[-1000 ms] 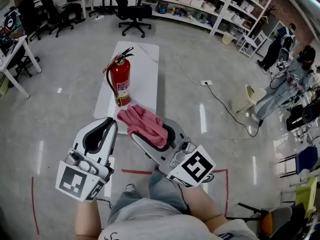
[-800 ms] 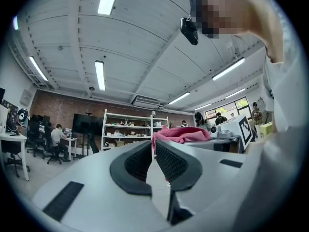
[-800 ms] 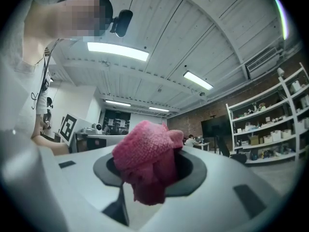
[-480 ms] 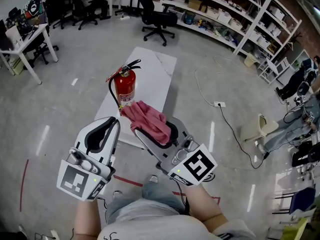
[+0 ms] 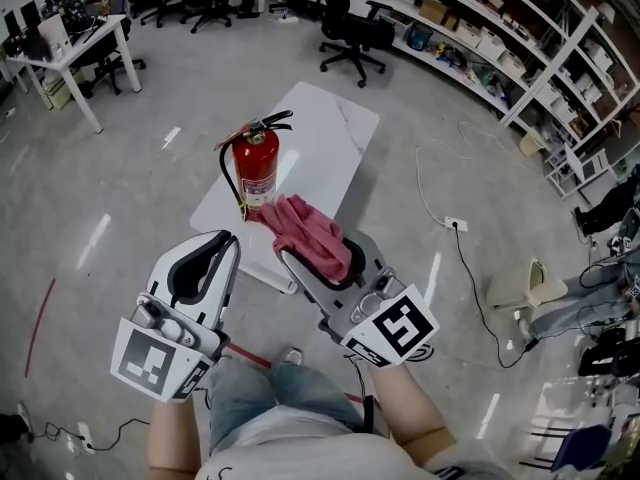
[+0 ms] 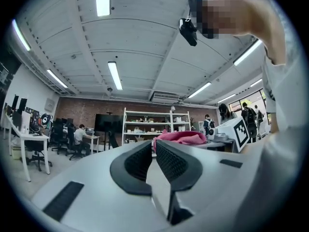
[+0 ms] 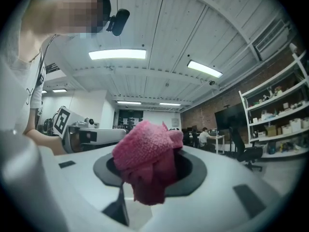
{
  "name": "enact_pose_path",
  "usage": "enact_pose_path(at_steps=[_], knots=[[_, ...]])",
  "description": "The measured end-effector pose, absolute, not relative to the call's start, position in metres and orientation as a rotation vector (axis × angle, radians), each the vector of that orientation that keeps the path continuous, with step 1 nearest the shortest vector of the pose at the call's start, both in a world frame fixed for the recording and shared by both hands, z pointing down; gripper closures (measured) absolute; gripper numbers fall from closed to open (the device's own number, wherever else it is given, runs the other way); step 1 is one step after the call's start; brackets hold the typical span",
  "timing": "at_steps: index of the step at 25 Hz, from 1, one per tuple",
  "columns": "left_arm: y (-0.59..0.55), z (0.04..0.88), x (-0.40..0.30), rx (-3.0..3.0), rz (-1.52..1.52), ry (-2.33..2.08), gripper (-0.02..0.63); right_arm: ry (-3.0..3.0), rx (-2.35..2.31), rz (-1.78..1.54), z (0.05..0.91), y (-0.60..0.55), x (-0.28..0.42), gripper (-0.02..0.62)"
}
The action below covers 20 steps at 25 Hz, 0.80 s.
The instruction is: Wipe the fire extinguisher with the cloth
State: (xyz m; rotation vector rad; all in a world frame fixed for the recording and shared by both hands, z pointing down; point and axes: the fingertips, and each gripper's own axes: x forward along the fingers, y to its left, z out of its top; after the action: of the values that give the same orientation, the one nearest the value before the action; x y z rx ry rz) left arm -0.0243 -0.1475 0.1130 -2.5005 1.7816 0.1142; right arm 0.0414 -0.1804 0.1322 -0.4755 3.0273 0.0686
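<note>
Pink cloth clamped in my right gripper; left gripper closed, empty. Reach far, press the cloth flat against the fire extinguisher, stroke downward.

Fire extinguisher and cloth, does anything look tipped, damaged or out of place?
Nothing stands out. The fire extinguisher stands upright on the white table, and the pink cloth is bunched in the right gripper, not dropped.
</note>
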Motion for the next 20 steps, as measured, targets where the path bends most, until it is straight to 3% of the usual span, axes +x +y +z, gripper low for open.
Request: enact_pose_path(at_steps=[20], knots=[[-0.246, 0.149, -0.133, -2.654, 0.047, 1.689, 0.571, 3.067, -0.707, -0.023, 0.169, -0.290, -0.061, 0.417]])
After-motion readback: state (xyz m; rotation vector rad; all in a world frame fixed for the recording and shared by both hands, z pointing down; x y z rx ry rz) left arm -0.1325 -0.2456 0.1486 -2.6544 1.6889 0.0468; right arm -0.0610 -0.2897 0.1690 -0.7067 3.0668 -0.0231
